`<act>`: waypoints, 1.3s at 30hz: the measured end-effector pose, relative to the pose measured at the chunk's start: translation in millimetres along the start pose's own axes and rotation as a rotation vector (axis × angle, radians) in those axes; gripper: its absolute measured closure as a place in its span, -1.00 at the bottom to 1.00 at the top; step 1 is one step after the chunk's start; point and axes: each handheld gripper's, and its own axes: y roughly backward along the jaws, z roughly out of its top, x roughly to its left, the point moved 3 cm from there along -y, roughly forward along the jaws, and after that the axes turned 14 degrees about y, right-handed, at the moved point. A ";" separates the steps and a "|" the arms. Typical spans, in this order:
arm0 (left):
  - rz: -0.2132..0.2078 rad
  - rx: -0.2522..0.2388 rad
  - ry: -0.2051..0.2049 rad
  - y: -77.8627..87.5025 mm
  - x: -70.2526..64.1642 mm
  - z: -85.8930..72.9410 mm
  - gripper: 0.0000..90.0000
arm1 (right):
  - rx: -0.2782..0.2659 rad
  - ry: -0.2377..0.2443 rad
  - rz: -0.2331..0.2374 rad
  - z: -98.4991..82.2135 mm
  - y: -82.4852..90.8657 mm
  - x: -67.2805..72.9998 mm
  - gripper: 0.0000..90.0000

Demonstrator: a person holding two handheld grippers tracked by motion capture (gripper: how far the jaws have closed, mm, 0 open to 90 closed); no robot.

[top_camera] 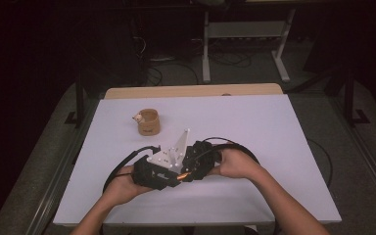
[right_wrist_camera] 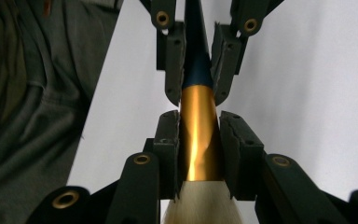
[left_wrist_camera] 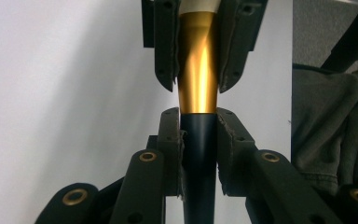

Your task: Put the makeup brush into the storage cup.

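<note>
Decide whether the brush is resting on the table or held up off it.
Held. The brush is clamped at both ends: the left hand-held gripper grips its dark handle, the right hand-held gripper its gold collar.

A makeup brush has a glossy gold metal ferrule that reflects light in bright streaks, a smooth dark blue handle with a soft sheen, and pale, fine-haired bristles. The left tongs and right tongs look like matt black plastic, with brass-coloured rivets and rough, frayed padding on their inner faces. The worktop is a matt, smooth white sheet, with a light wood strip along its far edge. A small cup looks like brown wood or card.
</note>
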 end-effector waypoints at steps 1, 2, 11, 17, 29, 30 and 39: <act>0.005 -0.016 0.007 0.6 -0.2 -0.4 0.63 | -0.005 0.011 -0.009 -1.3 1.5 -1.6 0.50; 0.011 -0.014 0.000 2.3 1.2 -0.4 0.64 | -0.013 0.007 -0.014 -2.3 3.3 -2.3 0.49; 0.038 -0.050 0.036 4.0 9.8 -8.6 0.64 | -0.102 -0.117 -0.081 -17.7 23.8 -0.7 0.05; 0.039 -0.081 0.067 7.0 16.7 -11.9 0.64 | -0.143 -0.211 -0.138 -39.8 29.1 5.3 -0.11; 0.001 -0.153 0.056 10.2 15.8 -8.7 0.64 | -0.235 -0.280 -0.164 -48.4 22.9 5.7 -0.06; 0.000 -0.155 0.057 9.9 15.6 -8.5 0.64 | -0.246 -0.279 -0.159 -46.9 22.9 5.1 0.02; 0.016 -0.119 0.065 2.6 16.6 -9.2 0.63 | -0.289 -0.248 -0.128 -39.3 28.9 -1.9 0.52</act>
